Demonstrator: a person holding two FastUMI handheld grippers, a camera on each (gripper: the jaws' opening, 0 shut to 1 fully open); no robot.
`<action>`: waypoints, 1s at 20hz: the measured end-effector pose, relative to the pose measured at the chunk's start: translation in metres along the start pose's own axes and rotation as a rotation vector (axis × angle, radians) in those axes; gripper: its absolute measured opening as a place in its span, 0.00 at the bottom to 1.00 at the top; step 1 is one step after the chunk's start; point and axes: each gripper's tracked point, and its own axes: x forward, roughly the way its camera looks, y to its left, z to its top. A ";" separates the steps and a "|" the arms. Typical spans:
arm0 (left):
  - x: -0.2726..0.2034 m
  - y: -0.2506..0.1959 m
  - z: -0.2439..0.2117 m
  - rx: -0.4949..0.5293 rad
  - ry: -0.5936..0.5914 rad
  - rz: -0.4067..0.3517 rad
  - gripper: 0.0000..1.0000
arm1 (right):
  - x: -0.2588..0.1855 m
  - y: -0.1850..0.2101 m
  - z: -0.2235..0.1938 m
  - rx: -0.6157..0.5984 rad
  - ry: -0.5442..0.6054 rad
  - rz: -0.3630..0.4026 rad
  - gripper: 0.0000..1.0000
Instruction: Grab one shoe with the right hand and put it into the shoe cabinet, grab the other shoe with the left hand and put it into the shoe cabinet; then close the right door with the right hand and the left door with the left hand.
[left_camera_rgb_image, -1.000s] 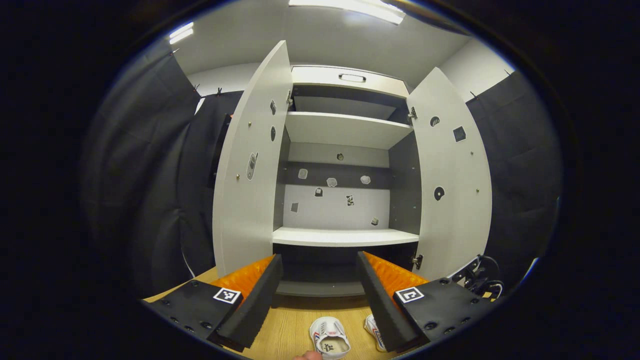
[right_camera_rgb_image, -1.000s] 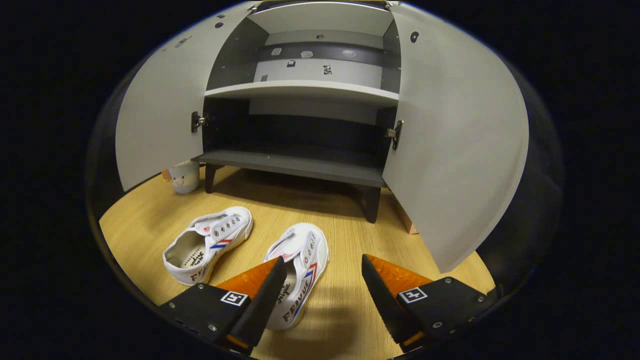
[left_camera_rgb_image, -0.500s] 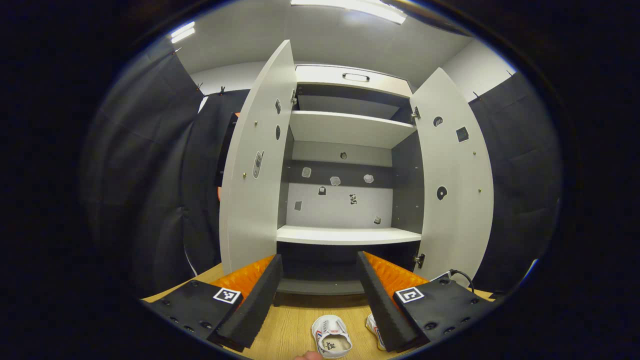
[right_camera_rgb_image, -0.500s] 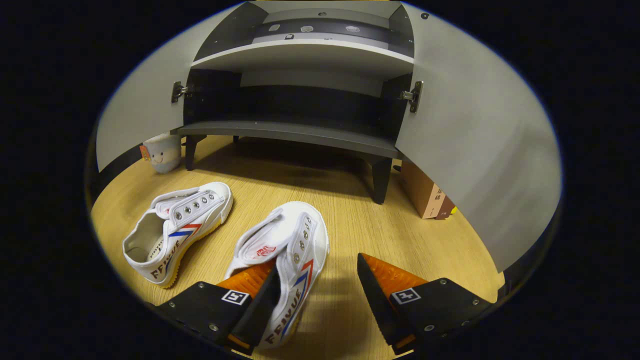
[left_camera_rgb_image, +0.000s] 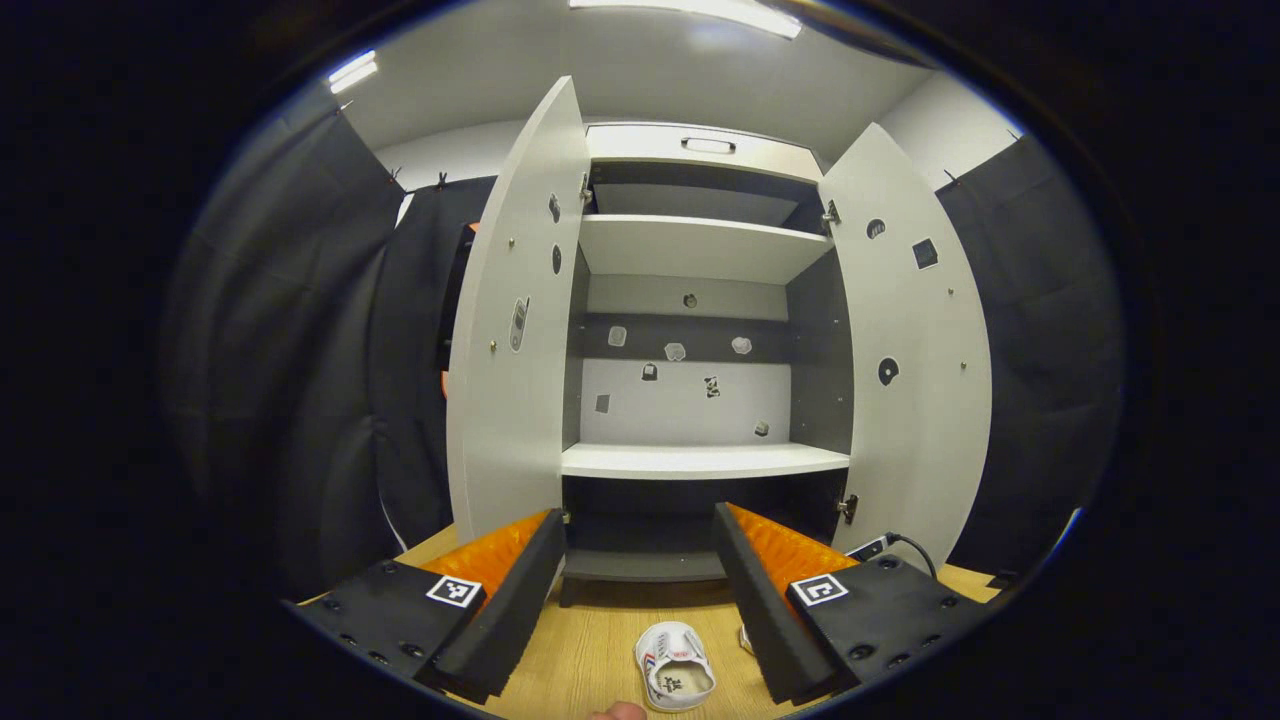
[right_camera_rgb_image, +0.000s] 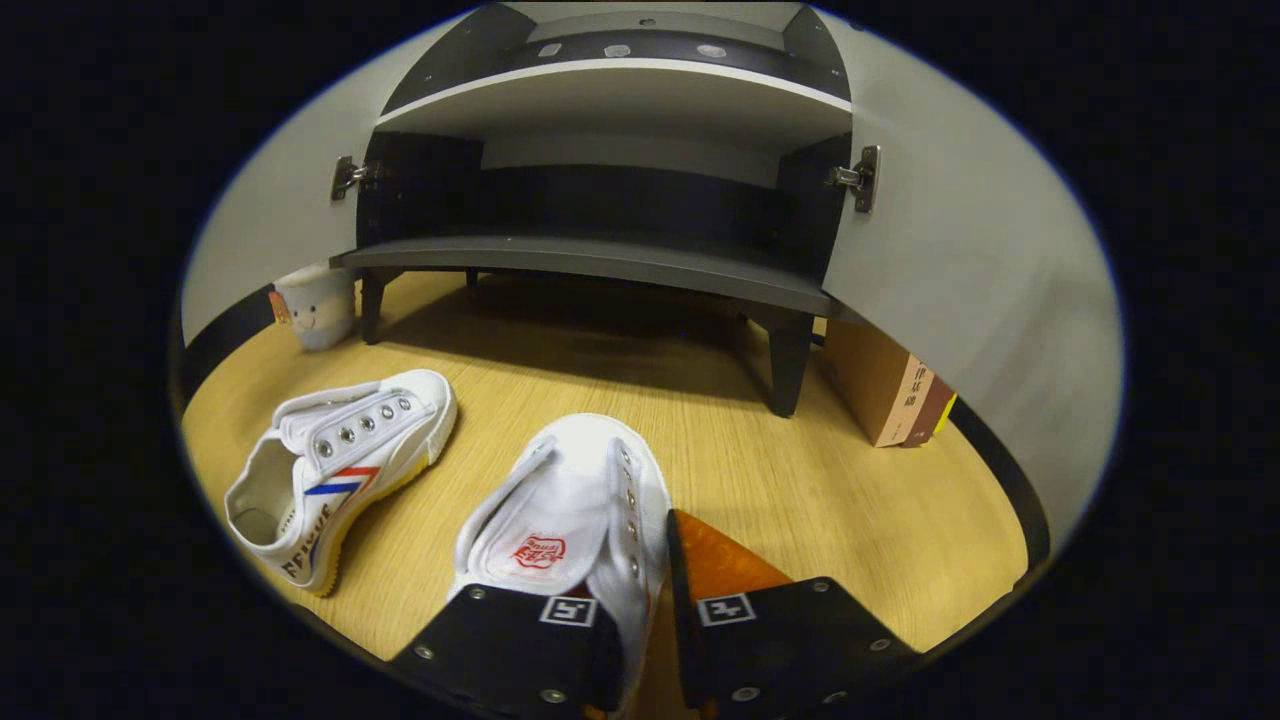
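With the right gripper (right_camera_rgb_image: 645, 610) clenched on the side wall of the nearer white sneaker (right_camera_rgb_image: 570, 520) on the wooden floor (right_camera_rgb_image: 800, 480), lift level toward the shoe cabinet's dark bottom shelf (right_camera_rgb_image: 600, 265), while the left gripper (left_camera_rgb_image: 640, 580) hangs released.

In the left gripper view, the left tool (left_camera_rgb_image: 640, 590) is two long wedge-shaped fingers with ribbed inner faces, each fixed to a flat matte black mounting block studded with small round screws. Each block carries a square white sticker printed with a black coded pattern. In the right gripper view, the right tool (right_camera_rgb_image: 640, 640) has the same build: two black screw-dotted blocks, each bearing a white square coded marker near its front edge.
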 end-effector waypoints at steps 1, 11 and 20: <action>-0.001 -0.002 -0.001 0.003 0.002 -0.002 0.96 | -0.001 -0.002 -0.002 0.013 0.003 -0.004 0.05; -0.003 -0.017 -0.003 -0.011 -0.002 -0.036 0.96 | -0.049 -0.018 0.071 0.150 -0.134 0.006 0.01; 0.000 -0.009 -0.006 -0.026 -0.028 -0.045 0.96 | -0.165 -0.012 0.201 0.142 -0.309 0.051 0.01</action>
